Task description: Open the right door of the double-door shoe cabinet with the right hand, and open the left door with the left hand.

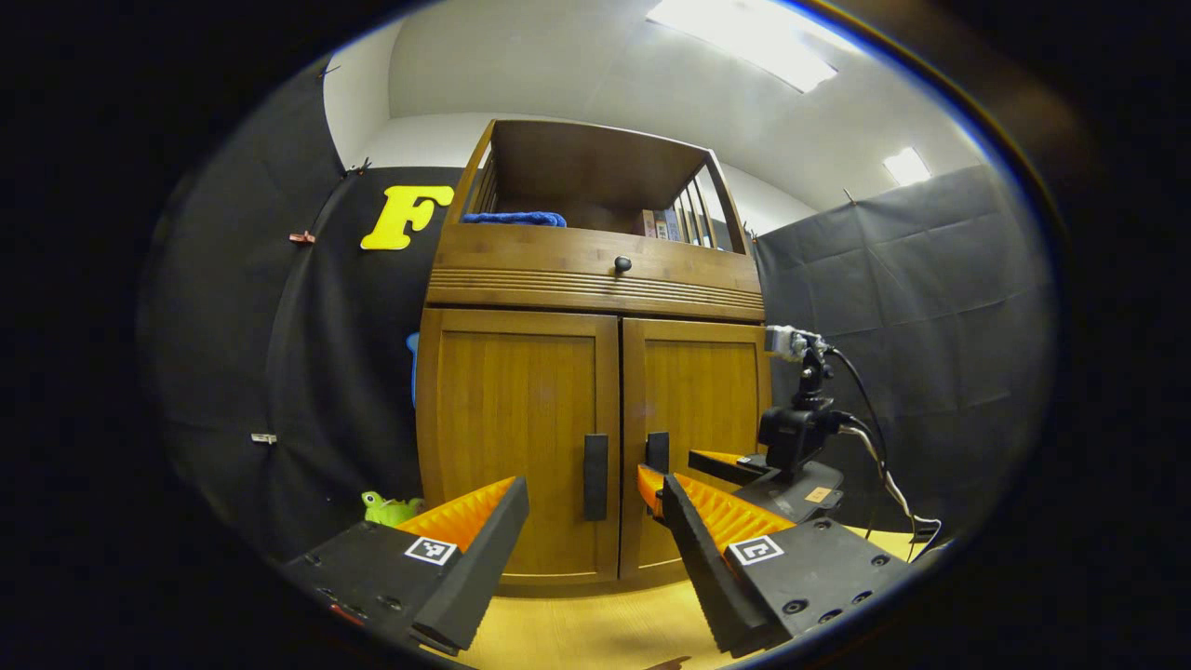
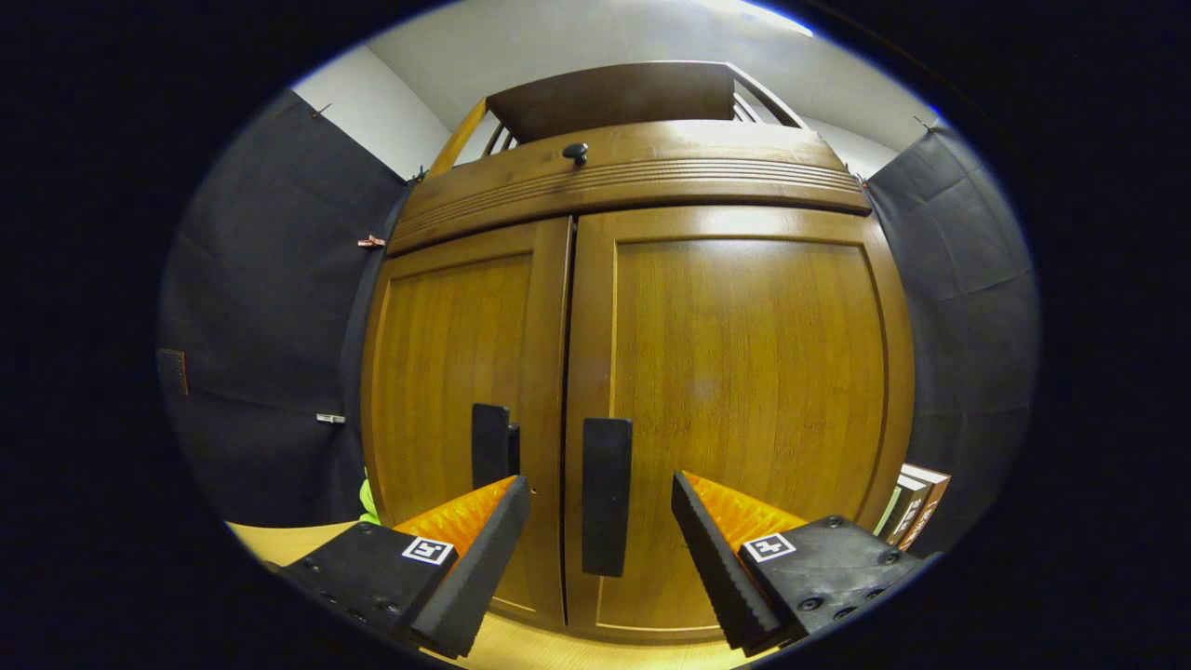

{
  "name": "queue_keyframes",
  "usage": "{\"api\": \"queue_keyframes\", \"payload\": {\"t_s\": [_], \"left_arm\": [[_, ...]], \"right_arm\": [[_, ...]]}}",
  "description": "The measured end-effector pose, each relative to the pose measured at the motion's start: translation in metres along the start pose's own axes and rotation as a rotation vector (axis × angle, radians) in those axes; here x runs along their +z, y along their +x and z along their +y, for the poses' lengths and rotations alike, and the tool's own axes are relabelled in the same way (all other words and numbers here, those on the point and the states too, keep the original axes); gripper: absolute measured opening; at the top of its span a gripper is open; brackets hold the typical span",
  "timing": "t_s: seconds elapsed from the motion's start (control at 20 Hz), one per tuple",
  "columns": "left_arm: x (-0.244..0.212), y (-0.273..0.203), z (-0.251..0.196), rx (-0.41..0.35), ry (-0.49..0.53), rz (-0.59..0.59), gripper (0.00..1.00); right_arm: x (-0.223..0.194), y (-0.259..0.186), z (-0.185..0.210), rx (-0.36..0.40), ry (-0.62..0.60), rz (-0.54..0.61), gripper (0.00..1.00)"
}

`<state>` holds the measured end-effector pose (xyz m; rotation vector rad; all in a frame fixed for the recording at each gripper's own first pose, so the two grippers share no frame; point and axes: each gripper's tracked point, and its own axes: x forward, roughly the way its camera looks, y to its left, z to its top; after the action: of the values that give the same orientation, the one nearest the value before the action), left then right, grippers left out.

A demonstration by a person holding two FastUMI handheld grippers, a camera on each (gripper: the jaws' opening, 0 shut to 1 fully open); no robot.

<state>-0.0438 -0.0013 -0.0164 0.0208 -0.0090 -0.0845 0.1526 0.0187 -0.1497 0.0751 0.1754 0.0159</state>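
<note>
**Two grippers face a closed wooden shoe cabinet**

In the left gripper view, the shoe cabinet [image 1: 595,372] stands on a light wooden floor [image 1: 595,633] against the black cloth wall, with both doors shut. The left door [image 1: 512,419] and the right door [image 1: 698,409] meet at the middle, each with a dark upright handle near the seam. The left gripper [image 1: 595,502] sits a little way back from the cabinet, fingers spread wide apart and holding nothing, with the left door's handle [image 1: 595,476] seen between them. Above the doors is a drawer with a small round knob [image 1: 622,264], and above that an open shelf holding a blue cloth [image 1: 515,219]. A small green toy [image 1: 389,508] lies on the floor at the cabinet's left corner. The other gripper shows farther off to the right, near the right door.

In the right gripper view, the right gripper [image 2: 600,516] is close to the doors, its fingers wide apart on either side of the right door's handle [image 2: 607,493] without touching it. Some books [image 2: 912,502] stand by the cabinet's right side.
</note>
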Motion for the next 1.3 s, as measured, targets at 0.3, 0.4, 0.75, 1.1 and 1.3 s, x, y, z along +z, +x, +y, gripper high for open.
{"api": "queue_keyframes", "payload": {"t_s": [0.3, 0.4, 0.75, 1.1, 1.3], "left_arm": [[-0.006, 0.001, 0.007, 0.035, 0.006, 0.027, 0.88], [-0.007, 0.002, 0.012, 0.057, 0.003, 0.029, 0.90], [0.000, 0.003, 0.026, 0.107, -0.011, 0.015, 0.91], [-0.003, 0.003, 0.029, 0.141, -0.009, 0.024, 0.90], [-0.007, 0.003, 0.026, 0.133, -0.014, 0.044, 0.90]], "right_arm": [[-0.022, 0.025, -0.012, -0.016, 0.033, 0.030, 0.85], [-0.024, 0.029, -0.011, -0.001, 0.063, 0.040, 0.85], [-0.023, 0.033, -0.008, -0.005, 0.014, 0.005, 0.34], [-0.028, 0.031, -0.002, 0.013, -0.011, 0.016, 0.24], [-0.025, 0.017, 0.000, 0.033, -0.008, 0.022, 0.24]]}}
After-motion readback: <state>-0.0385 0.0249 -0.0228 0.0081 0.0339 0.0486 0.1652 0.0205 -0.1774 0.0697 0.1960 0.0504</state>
